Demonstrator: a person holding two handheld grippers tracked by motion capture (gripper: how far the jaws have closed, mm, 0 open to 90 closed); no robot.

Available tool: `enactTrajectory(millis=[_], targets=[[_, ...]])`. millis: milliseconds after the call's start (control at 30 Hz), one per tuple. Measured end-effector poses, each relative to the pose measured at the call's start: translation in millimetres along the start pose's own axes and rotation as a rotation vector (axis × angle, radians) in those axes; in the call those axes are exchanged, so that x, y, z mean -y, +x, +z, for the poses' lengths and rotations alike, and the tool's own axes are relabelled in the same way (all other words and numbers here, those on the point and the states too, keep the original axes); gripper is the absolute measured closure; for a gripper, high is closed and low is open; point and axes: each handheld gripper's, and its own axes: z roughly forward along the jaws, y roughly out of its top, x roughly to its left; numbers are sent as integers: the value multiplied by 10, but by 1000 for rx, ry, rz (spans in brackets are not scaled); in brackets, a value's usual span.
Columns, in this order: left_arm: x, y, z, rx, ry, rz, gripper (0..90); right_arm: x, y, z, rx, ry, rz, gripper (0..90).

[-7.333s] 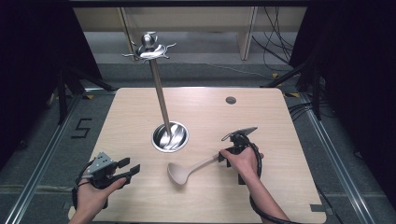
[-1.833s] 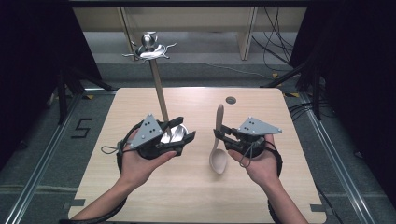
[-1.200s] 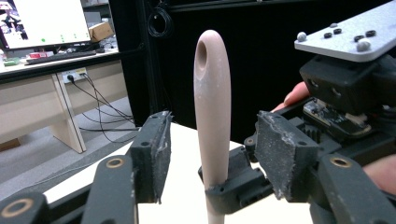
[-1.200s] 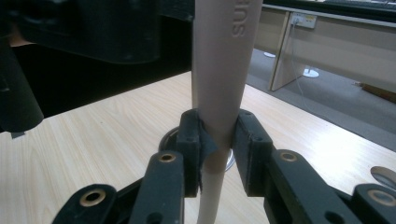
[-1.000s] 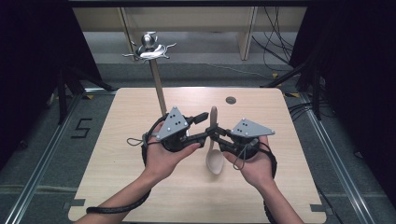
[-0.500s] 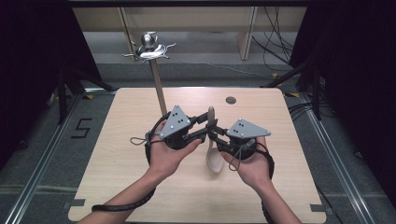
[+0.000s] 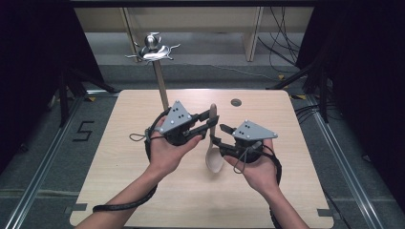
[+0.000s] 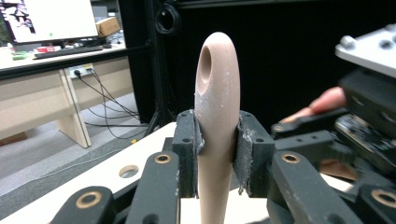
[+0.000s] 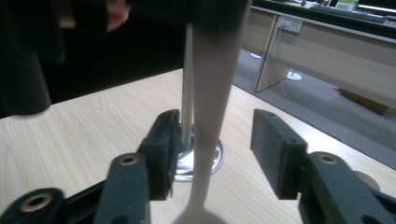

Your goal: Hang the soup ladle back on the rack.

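Jaws: left gripper (image 8: 215, 154) clamps spoon (image 7: 213, 138) handle | right gripper (image 9: 215, 154) just opened, spoon between, unpressed

Grey floor (image 7: 43, 157), black curtains (image 7: 28, 57), pale wooden desk (image 8: 37, 93)

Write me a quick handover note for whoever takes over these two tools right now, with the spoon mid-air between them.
Left tool: shut on the spoon, pads clamping the handle just below its hanging hole, seen in the left gripper view.
Right tool: jaws have just been opening; the handle stands between them, free of the right-hand pad.
Spoon: upright above the table, bowl down.
Hook stand: behind the left hand, nothing hanging on it.
Done: spoon lifted, passed to the left tool.
Left: probably withdraw the right tool, then hang the spoon by its hole.
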Motion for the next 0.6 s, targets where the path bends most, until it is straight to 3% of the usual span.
enactTrajectory(millis=[433, 600], targets=[[-293, 312, -152, -77, -31, 8, 714, 227, -92, -123, 14, 47, 17, 454], [-361, 415, -175, -94, -21, 14, 714, 365, -129, -153, 16, 79, 59, 450]])
